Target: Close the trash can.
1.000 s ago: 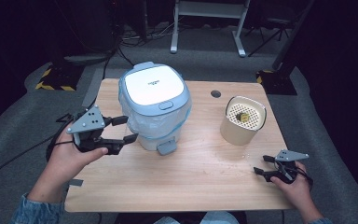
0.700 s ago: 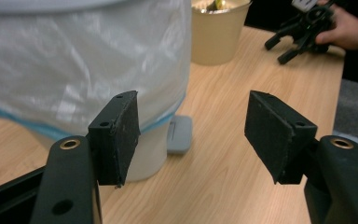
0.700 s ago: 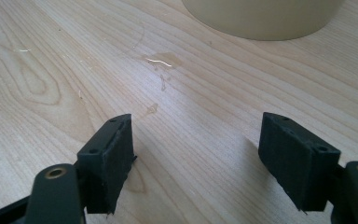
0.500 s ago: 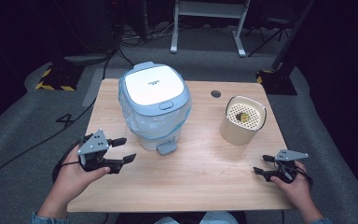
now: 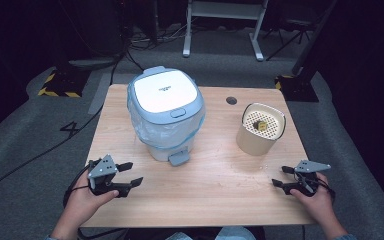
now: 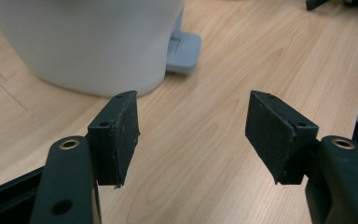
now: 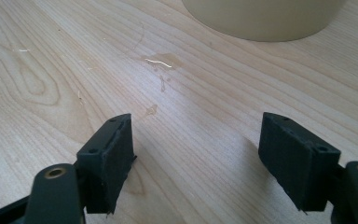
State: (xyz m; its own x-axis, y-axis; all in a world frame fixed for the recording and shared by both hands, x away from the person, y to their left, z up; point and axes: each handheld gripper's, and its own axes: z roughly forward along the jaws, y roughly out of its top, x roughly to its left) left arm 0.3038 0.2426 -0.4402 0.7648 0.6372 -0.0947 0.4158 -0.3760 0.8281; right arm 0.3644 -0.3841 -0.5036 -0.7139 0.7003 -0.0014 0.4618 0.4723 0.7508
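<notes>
My left gripper (image 5: 130, 175) sits low over the near left corner of the wooden table (image 5: 220, 200), its jaws standing wide apart with nothing between them. In the left gripper view the two black pads (image 6: 116, 135) frame bare wood. Just ahead of them stands the small pedal bin (image 5: 166, 117): a white body, a pale blue lid that is closed, a clear liner bunched under the rim, and a blue foot pedal (image 5: 178, 158) that points toward my side of the table. The bin's base is near my left jaws but not touching them.

My right gripper (image 5: 282, 176) rests at the near right edge of the table, jaws likewise spread and holding nothing. In the right gripper view a few small wet spots (image 7: 161, 60) glisten on the wood ahead of the pads, and beyond them is the lower wall of the cream container (image 7: 265, 18). From the high view that container (image 5: 260, 129) stands to the right of the bin, well apart from it, with a perforated top and a small dark-yellow piece lying on it. A dark round hole (image 5: 231, 100) sits in the tabletop behind, between the two.
</notes>
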